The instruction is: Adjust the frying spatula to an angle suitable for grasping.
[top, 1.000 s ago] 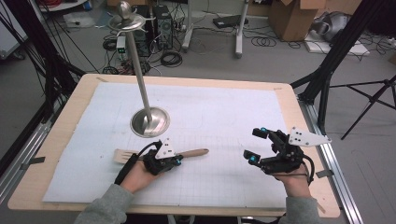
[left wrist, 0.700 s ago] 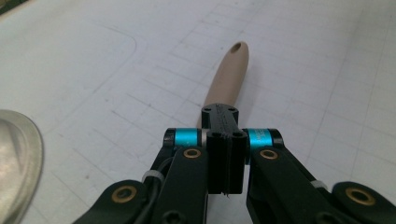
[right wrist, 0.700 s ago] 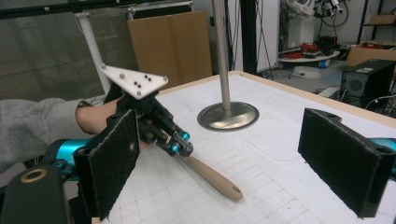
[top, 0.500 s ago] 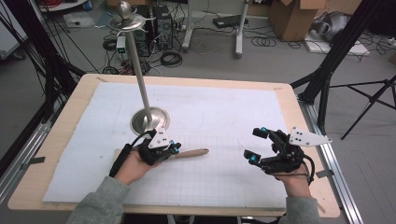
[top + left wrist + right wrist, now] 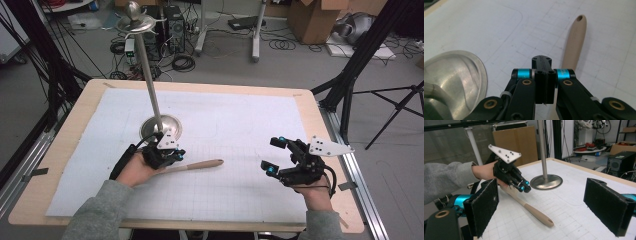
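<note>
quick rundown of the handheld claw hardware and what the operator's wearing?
Both claws, left claw and right claw, are black linkage frames with cyan bands near the tips and brass-coloured pivots. Each carries a grey triangular plate and a black cable. The right's pads are flat, black, rough. Sleeves are grey.

No text, label, brand or number can be read in these pictures. The white sheet point(image 5: 240, 150) on the table point(image 5: 320, 165) carries only a printed grid of thin lines, with no letters.

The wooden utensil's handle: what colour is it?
Pale tan handle, clearest in the right gripper view.
</note>
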